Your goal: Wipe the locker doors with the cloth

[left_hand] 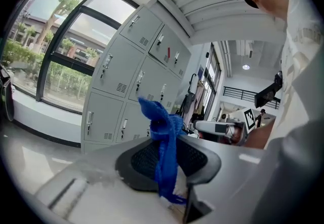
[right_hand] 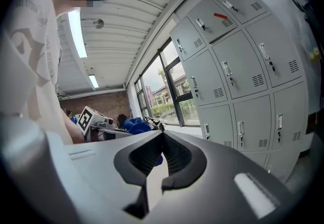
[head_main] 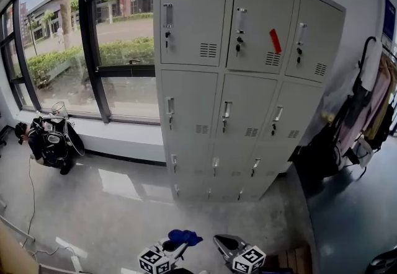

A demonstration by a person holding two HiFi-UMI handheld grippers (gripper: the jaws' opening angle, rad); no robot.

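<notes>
And here's the pale grey metal locker bank (head_main: 248, 80), three columns wide, filling the middle of the head view. Every door is shut, each with its handle and small vent slots. To its left runs the tall dark-framed window (head_main: 93, 37), with green hedges outside. The glossy grey floor (head_main: 111, 204) stretches below. A rack of hanging coats (head_main: 366, 111) sits off to the right, and a black bag (head_main: 49, 142) is slumped by the window sill.

Down at the bottom edge, both tools are held low and well apart from the lockers. The left gripper (left_hand: 169, 159) has its jaws clamped on the blue fabric cloth (left_hand: 163, 137). The cloth is bunched and crumpled, a twisted tail poking up above the jaws and a strip hanging down between the pads. From the head view it's a small blue wad (head_main: 185, 237) at the jaw tips. The right gripper (right_hand: 162, 138) has its jaws pressed together, with nothing between them. Smallest of all, a red tag (head_main: 275, 41) sits on the upper middle door.
</notes>
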